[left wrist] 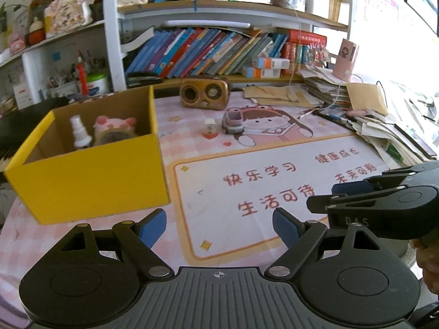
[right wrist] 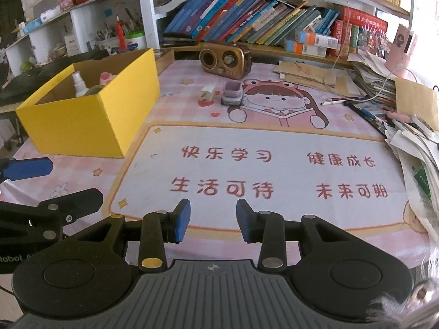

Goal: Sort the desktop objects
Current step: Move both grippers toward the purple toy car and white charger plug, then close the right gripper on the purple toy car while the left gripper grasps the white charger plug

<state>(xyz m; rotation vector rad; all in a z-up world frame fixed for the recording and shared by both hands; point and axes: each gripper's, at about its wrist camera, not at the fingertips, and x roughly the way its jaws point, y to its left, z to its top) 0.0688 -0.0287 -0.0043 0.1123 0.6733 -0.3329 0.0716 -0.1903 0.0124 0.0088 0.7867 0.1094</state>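
A: What sits around the things to be sorted?

B: A yellow box (left wrist: 90, 175) stands at the bench's left edge, open on top, with a white spray bottle (left wrist: 79, 133) upright in it and a pink plush holder (left wrist: 114, 130) beside the bottle. A brown retro speaker (left wrist: 204, 93) stands at the back edge, below the leaning books (left wrist: 203, 52). Piled papers (right wrist: 411, 142) and pens crowd the right edge.

A: And what is still out on the bench (right wrist: 274, 142)?

B: A small white toy (right wrist: 207, 93) and a grey-and-lilac toy car (right wrist: 232, 93), just beside each other on the pink mat, in the back half, in front of the speaker. The car's long axis runs roughly front to back. Which way the white toy points I cannot tell.

A: Anything in the way?

B: Only bare printed mat lies between the grippers and the two toys.

A: The jaws?

B: The left gripper (left wrist: 219, 229) has its jaws spread wide with nothing between them. The right gripper (right wrist: 213, 220) has its jaws narrower, parted and empty. Both hang over the front edge, side by side
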